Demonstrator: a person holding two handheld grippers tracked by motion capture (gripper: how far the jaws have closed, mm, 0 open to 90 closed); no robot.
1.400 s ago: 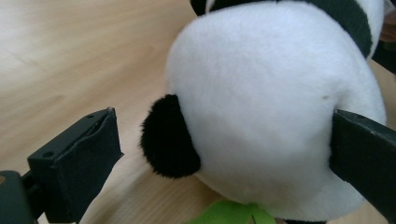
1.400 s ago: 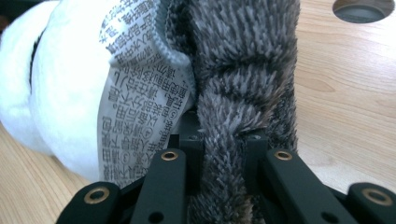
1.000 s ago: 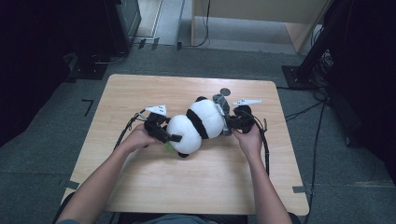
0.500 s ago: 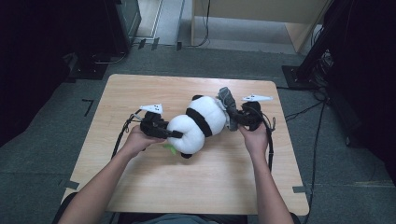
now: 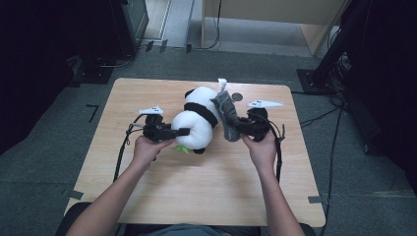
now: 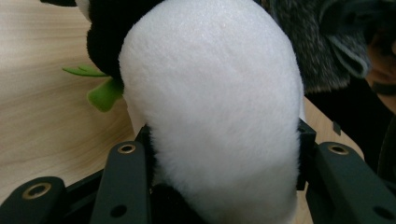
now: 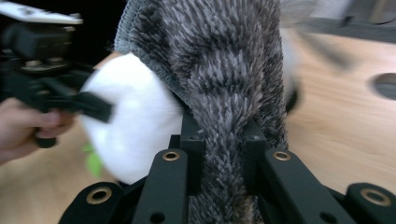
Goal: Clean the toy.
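High view: the panda (image 5: 196, 123) is held above the table (image 5: 147, 196) centre, clamped by the left gripper (image 5: 183, 132) at 9 o'clock, whose jaws have just been closing. At 3 o'clock, the right gripper (image 5: 231, 129) is clamped on the grey cloth (image 5: 225, 115). The panda's face is hidden.

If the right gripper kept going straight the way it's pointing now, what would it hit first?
The right gripper is shut on a grey furry cloth and points left across the table toward the panda plush. Going straight on, it would likely press the cloth into the panda's white body first; the depth between them is unclear.
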